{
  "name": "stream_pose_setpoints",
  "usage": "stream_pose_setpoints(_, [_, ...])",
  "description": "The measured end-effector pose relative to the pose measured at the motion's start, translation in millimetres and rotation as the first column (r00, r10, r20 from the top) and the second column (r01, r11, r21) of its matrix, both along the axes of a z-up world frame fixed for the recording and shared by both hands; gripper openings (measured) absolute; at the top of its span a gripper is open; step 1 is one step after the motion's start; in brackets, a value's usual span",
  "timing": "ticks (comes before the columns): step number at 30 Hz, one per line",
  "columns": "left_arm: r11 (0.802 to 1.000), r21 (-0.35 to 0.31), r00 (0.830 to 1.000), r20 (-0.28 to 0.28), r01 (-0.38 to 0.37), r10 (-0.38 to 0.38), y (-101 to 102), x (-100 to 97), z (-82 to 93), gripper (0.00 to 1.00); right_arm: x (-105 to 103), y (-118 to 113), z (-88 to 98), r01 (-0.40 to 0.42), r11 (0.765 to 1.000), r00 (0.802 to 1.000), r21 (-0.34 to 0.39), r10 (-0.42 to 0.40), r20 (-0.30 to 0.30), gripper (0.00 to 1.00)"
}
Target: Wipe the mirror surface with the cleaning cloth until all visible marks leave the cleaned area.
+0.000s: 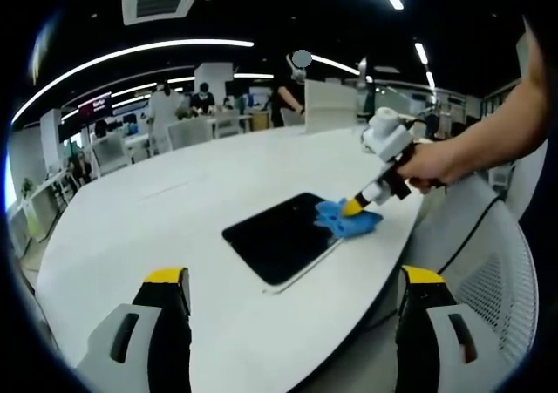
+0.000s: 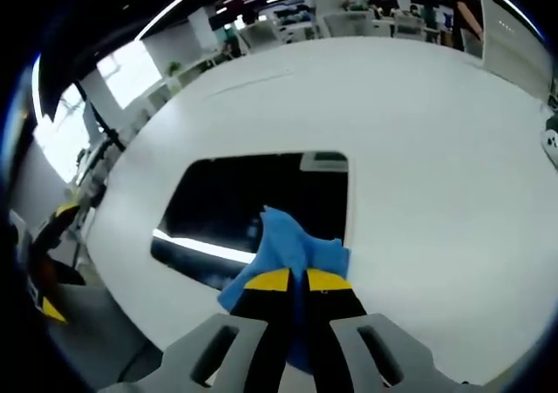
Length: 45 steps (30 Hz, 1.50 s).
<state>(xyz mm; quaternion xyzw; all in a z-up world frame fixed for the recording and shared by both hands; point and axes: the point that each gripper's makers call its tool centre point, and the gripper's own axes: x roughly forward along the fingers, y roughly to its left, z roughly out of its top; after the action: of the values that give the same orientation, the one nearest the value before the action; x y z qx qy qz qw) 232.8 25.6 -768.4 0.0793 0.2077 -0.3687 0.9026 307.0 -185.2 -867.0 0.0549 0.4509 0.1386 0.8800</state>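
A big white counter [image 1: 131, 227] holds a flat dark mirror [image 1: 279, 236]. The mirror lies near the counter's edge and looks almost black, with a bright strip of light shining on it in the right gripper view.

The blue cloth [image 1: 349, 219] sits on one corner of the mirror. Part of it is on the glass and part hangs over onto the counter. In the right gripper view the cloth [image 2: 292, 249] is bunched up, with one point sticking up over the mirror [image 2: 253, 206].

The right gripper [image 2: 296, 280] is clenched on the cloth. Its two yellow tips are pressed close together with blue cloth pinched between them. In the left gripper view you can see this right gripper [image 1: 356, 206] from the side, tip down on the cloth, with a hand [image 1: 436, 162] holding it and an arm reaching in from the right.

The left gripper [image 1: 295, 280] is released. Its two jaws stand wide apart with nothing between them. It hangs over the near part of the counter, well apart from the mirror and the cloth.

A white mesh chair [image 1: 488, 271] stands just beside the counter. Far back there are people [image 1: 166, 110], more chairs and long ceiling lights [image 1: 139, 53].
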Motion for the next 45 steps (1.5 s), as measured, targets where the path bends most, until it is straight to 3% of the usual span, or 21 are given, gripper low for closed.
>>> stream_pose_setpoints(11, [1.0, -0.003, 1.0, -0.005, 0.007, -0.007, -1, -0.9, -0.4, 0.99, 0, 12, -0.7, 0.013, 1.0, 1.0, 0.015, -0.013, 0.003, 0.0])
stream_pose_setpoints(39, [1.0, -0.013, 1.0, -0.009, 0.006, -0.006, -2, -1.2, 0.1, 0.99, 1, 15, -0.7, 0.034, 0.999, 0.999, 0.036, -0.034, 0.002, 0.0])
stream_pose_setpoints(45, [0.999, -0.049, 1.0, 0.015, -0.007, 0.008, -3, 0.3, 8.1, 0.99, 1, 18, -0.8, 0.021, 0.999, 1.0, 0.029, -0.021, -0.002, 0.0])
